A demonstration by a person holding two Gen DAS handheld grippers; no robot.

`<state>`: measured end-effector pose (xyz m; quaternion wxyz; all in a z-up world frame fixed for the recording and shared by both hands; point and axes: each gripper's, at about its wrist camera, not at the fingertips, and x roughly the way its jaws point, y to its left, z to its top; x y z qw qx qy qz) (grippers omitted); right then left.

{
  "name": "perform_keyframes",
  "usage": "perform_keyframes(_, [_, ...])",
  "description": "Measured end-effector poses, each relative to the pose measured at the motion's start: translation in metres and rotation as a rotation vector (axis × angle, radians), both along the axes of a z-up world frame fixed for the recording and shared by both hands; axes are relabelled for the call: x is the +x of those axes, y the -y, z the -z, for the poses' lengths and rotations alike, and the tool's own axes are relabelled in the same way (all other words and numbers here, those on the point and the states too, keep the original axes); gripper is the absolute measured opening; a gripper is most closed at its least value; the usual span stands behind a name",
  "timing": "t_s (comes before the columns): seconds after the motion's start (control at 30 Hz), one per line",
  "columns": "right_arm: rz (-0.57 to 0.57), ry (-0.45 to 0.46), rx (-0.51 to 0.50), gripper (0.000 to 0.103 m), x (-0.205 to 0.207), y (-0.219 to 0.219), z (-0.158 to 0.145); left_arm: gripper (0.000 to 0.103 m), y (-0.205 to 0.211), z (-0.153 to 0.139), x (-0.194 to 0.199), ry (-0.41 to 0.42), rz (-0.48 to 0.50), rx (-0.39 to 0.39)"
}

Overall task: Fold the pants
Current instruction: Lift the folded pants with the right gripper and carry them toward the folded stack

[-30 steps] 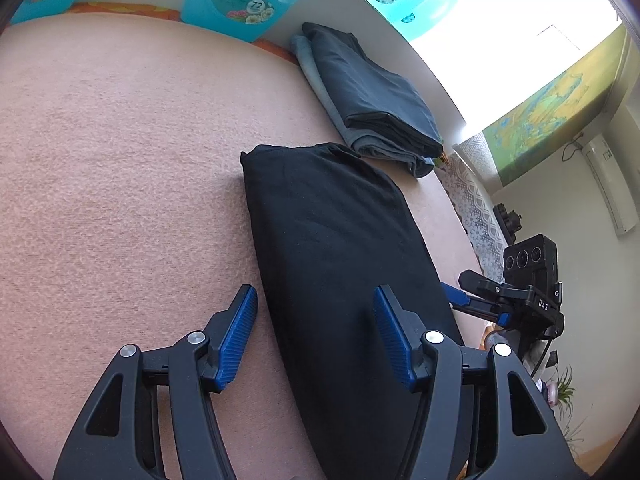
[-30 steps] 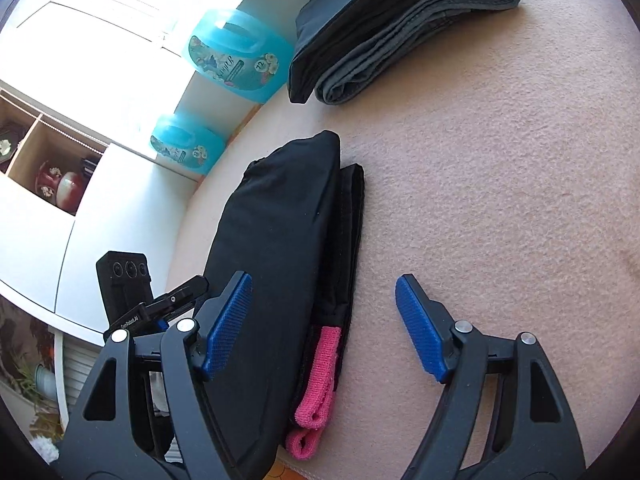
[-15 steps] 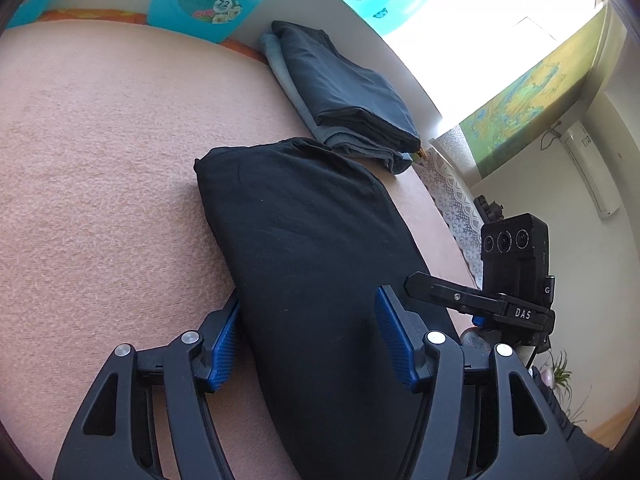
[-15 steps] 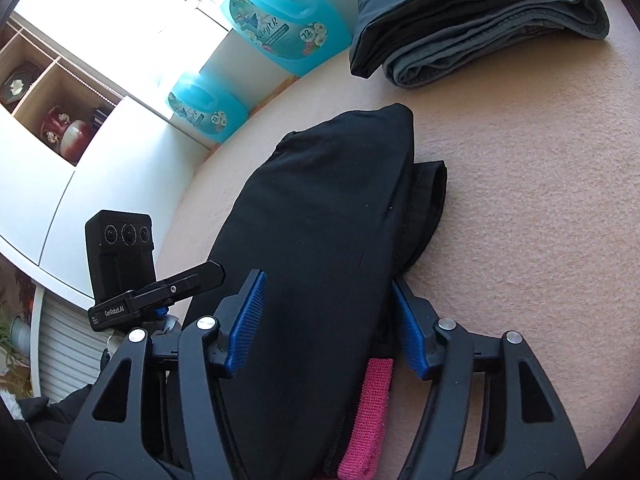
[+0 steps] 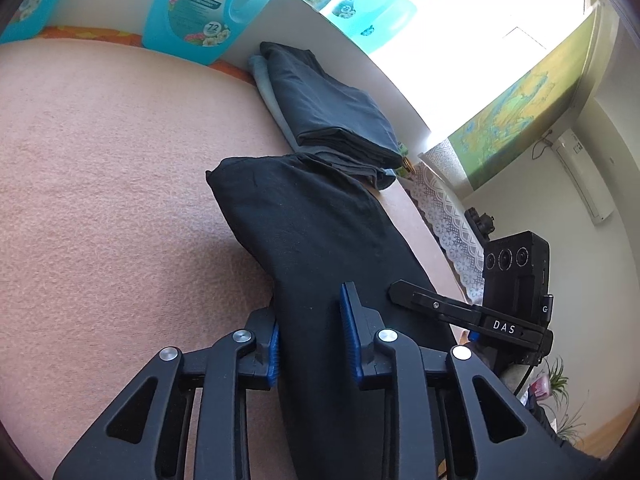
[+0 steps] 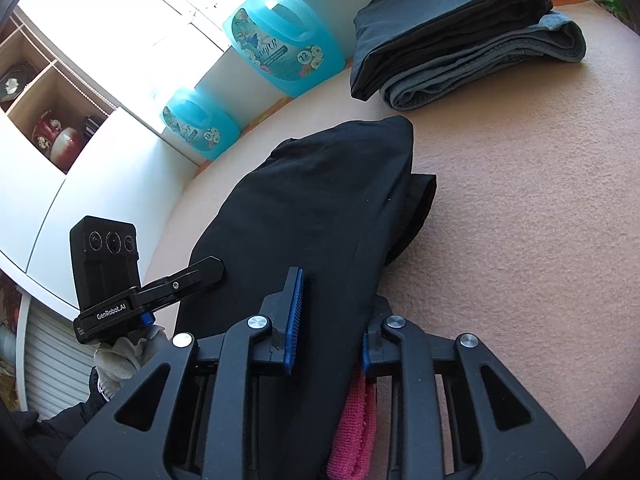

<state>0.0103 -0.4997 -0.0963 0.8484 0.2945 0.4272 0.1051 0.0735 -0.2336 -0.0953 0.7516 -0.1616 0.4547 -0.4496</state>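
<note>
Both grippers closed in since before: left gripper (image 5: 312, 344) and right gripper (image 6: 328, 328) each clamp the black pants (image 5: 320, 232), folded lengthwise mid-bench (image 5: 100, 200), beside stacked folded clothes (image 6: 460, 40).

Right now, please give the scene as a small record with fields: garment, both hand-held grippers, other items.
garment: black pants, folded long, on the pink blanket
left hand-held gripper: closed on the pants' near end
right hand-held gripper: closed on the same end, pink waistband showing below
stack: folded dark clothes beyond the pants
background: blue detergent jugs by the wall
</note>
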Motion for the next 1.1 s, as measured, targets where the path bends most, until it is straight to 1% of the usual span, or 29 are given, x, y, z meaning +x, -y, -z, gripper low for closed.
perform_keyframes(0.1, [0.004,0.019,-0.038,0.02,-0.005,-0.005,-0.012,0.02,0.003,-0.01,-0.007,0.049,0.006,0.008])
perform_keyframes(0.23, [-0.002,0.064,-0.075,0.017,-0.012,-0.012,-0.033,0.02,0.005,-0.023,-0.012,0.067,0.008,-0.017])
perform_keyframes(0.37, [-0.018,0.107,-0.118,0.015,-0.017,-0.023,-0.055,0.02,0.009,-0.035,-0.018,0.107,0.011,-0.019])
perform_keyframes(0.7, [-0.022,0.196,-0.153,0.013,-0.025,-0.032,-0.095,0.019,0.012,-0.076,-0.025,0.204,0.002,-0.048])
perform_keyframes(0.93, [-0.039,0.276,-0.208,0.012,-0.033,-0.038,-0.131,0.019,0.016,-0.105,-0.031,0.281,0.015,-0.055])
perform_keyframes(1.1, [-0.028,0.335,-0.244,0.012,-0.032,-0.032,-0.16,0.019,0.025,-0.133,-0.028,0.351,0.024,-0.064])
